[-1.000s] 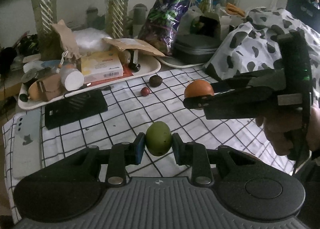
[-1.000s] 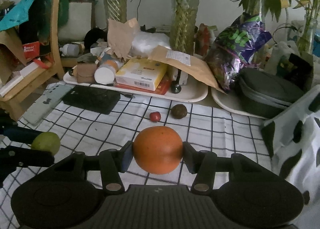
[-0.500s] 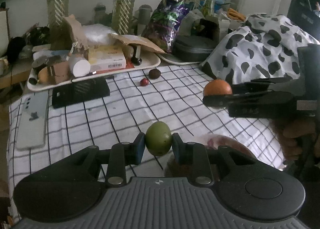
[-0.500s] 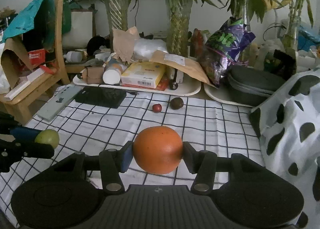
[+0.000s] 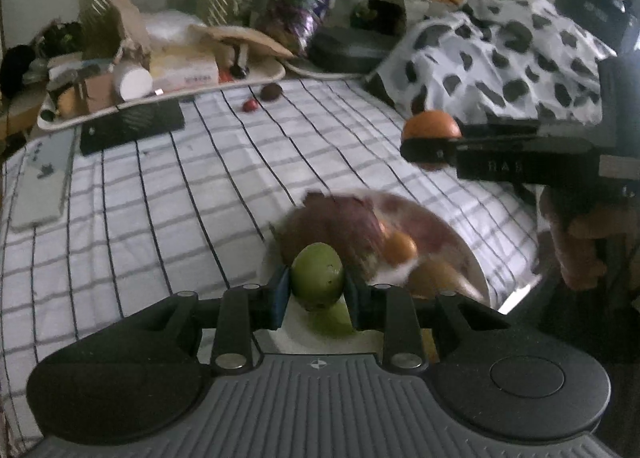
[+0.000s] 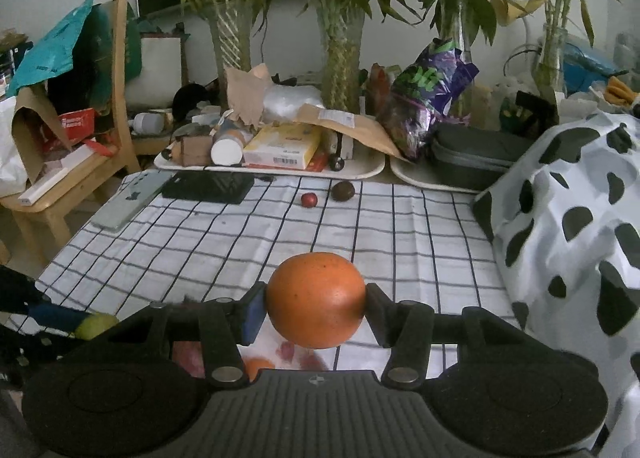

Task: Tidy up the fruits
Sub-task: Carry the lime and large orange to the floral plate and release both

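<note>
My left gripper [image 5: 316, 285] is shut on a green fruit [image 5: 317, 275] and holds it over the near edge of a white plate [image 5: 474, 272] with several fruits, among them a dark red one [image 5: 332, 226] and a small orange one [image 5: 400, 248]. My right gripper [image 6: 315, 312] is shut on a large orange [image 6: 316, 304], held above the checked cloth; it shows at the right in the left wrist view [image 5: 430, 128]. A small red fruit [image 6: 309, 200] and a dark brown fruit [image 6: 343, 191] lie on the cloth at the far side.
A black case [image 6: 208, 187] and a pale phone-like slab [image 6: 130, 204] lie at the far left of the cloth. Cluttered white trays [image 6: 360, 172] and plant vases line the back. A cow-print fabric [image 6: 572, 218] rises on the right. A wooden chair [image 6: 72, 178] stands left.
Both grippers have pulled back toward the near side with their fruits. The plate of fruits has come into the left wrist view, below the green fruit.
</note>
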`<state>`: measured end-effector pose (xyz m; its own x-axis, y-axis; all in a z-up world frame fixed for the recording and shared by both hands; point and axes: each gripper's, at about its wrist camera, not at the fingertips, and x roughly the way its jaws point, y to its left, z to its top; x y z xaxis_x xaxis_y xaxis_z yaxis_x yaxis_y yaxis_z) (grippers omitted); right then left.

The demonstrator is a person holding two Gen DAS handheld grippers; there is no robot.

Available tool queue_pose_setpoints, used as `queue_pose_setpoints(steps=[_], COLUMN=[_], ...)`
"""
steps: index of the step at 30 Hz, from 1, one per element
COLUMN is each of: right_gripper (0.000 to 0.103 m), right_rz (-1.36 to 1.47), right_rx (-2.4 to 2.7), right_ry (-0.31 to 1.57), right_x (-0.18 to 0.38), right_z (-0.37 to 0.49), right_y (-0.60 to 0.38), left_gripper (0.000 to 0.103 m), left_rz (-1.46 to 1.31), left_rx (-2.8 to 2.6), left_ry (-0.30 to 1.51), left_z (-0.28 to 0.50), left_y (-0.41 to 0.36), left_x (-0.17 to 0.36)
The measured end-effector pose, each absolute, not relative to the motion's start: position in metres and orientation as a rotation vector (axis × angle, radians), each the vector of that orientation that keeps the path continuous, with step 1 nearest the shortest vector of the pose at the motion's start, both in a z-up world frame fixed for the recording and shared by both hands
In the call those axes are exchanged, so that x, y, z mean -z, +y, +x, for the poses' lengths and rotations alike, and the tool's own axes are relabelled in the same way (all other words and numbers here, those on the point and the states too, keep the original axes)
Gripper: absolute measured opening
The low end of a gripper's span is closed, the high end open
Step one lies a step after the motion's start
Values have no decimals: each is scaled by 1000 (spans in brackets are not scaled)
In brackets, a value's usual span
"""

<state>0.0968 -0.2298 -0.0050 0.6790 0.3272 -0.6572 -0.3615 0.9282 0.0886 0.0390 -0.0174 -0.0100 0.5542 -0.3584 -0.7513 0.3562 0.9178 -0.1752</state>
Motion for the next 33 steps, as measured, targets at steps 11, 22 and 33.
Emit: queue_pose_setpoints(steps=[11,22,33], right_gripper=[54,54,54], right_rz=[11,36,37], right_rx=[-367,-373,-394], right_ry=[778,842,908], right_x=[7,17,27], right_z=[72,76,81], right_y=[-248,-250,-244], left_gripper=[28,62,62], left_rz=[18,56,75], left_rx=[445,394,391], left_ry=[973,974,967], left_z=[24,25,26], left_y=[-30,-34,-37], left_x=[28,29,28])
